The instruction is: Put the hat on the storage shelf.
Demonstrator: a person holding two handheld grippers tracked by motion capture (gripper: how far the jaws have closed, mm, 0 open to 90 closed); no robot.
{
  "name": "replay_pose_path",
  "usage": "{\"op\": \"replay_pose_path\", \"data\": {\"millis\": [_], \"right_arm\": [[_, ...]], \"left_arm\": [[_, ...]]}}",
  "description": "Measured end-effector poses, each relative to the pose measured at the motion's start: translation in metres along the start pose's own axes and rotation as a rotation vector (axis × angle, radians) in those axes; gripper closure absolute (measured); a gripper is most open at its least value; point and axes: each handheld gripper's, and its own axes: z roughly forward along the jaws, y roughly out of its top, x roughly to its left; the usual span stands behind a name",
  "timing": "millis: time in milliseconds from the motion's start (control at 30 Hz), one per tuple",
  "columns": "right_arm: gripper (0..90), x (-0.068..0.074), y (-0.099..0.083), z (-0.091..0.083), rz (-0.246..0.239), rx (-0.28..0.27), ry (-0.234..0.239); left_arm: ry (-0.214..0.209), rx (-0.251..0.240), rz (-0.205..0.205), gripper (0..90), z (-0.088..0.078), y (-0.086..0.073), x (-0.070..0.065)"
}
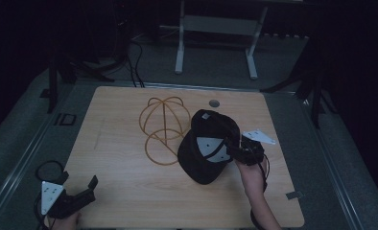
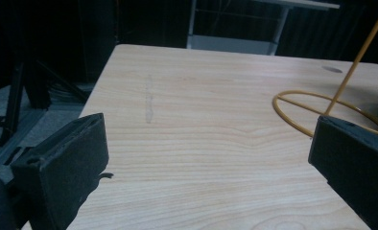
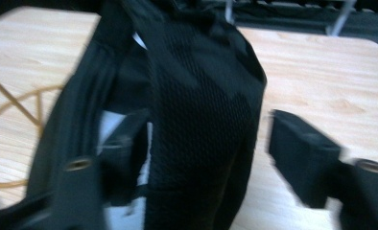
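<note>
Right hand-held gripper point(image 1: 232, 149) clamps the black mesh cap point(image 1: 207, 146); lift toward the gold wire stand point(image 1: 164, 125) at ten o'clock, left hand-held gripper point(image 1: 79, 189) gaping idle.

Pretty dark room overall. The light wood surface point(image 1: 129, 191) has rounded corners and a small round grommet hole point(image 1: 214, 103) near its far edge. Grey carpet floor point(image 1: 14, 139) all around, a white-legged desk frame point(image 1: 216, 43) behind, black cables point(image 1: 134, 62) trailing across the floor.
</note>
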Motion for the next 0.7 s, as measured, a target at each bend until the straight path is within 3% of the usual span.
{"op": "replay_pose_path", "data": {"millis": [33, 67, 167, 233, 467, 700], "right_arm": [[40.6, 0.0, 0.0, 0.0, 0.0, 0.0, 0.0], [50.4, 0.001, -0.003, 0.003, -0.028, 0.008, -0.049], [67.8, -0.002, -0.006, 0.009, -0.027, 0.036, -0.052], [85.0, -0.004, -0.008, 0.012, -0.036, 0.042, -0.064], [87.5, -0.007, -0.006, 0.009, 0.021, 0.006, -0.05], [87.7, -0.005, 0.008, -0.008, 0.052, -0.069, -0.01]], "left_arm": [[0.0, 0.0, 0.0, 0.7, 0.0, 0.0, 0.0], [0.0, 0.001, -0.007, 0.7, 0.0, 0.0, 0.0], [-0.003, 0.011, -0.006, 0.7, 0.001, -0.001, 0.001], [-0.004, 0.013, -0.009, 0.7, 0.001, -0.001, 0.001], [-0.004, 0.028, -0.013, 0.8, 0.003, -0.001, 0.0], [-0.017, 0.044, 0.001, 0.8, 0.004, -0.002, -0.002]]}}
